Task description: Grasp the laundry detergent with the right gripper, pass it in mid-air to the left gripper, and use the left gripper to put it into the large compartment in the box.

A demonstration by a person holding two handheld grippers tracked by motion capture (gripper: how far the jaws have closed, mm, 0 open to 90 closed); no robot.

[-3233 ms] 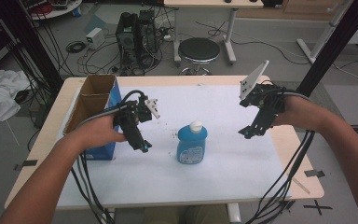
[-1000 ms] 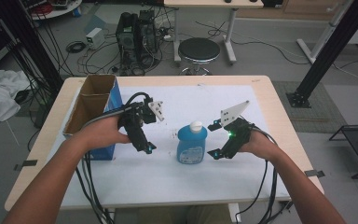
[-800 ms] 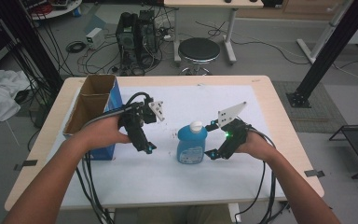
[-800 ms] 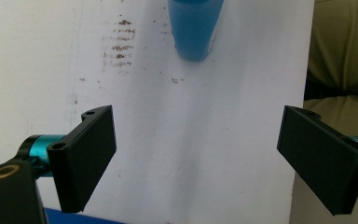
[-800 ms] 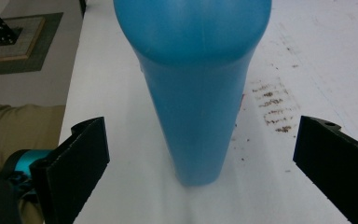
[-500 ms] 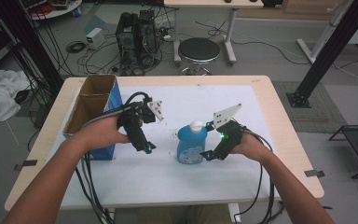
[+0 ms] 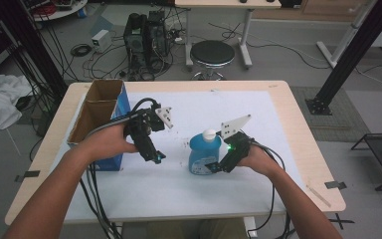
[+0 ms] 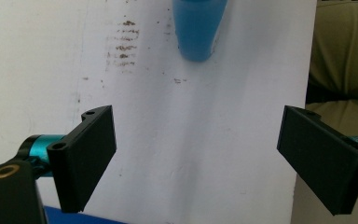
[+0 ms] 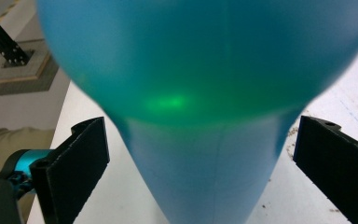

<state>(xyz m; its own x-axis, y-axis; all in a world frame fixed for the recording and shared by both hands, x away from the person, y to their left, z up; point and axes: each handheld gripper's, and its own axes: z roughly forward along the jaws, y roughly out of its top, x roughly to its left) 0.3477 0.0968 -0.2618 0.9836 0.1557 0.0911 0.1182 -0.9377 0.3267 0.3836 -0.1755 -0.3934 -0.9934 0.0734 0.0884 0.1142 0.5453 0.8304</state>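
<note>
A blue dish-soap bottle with a white cap stands upright on the white table cover. My right gripper is low at the bottle's right side and is open. In the right gripper view the bottle sits close between the two black jaws, with a gap on each side and a green light reflected on it. To the bottle's left, my left gripper hovers pointing down at the table, open and holding nothing. The left gripper view has the bottle's lower part at the top, well beyond the open gripper.
A tall blue box with open cardboard flaps stands at the table's left edge, just behind my left hand. The white sheet covers most of the wooden table. Cables trail from both grippers over the front edge.
My right gripper has come in from the table's right side and dropped down, closing on the bottle until its jaws flank it. The left gripper has barely moved.
</note>
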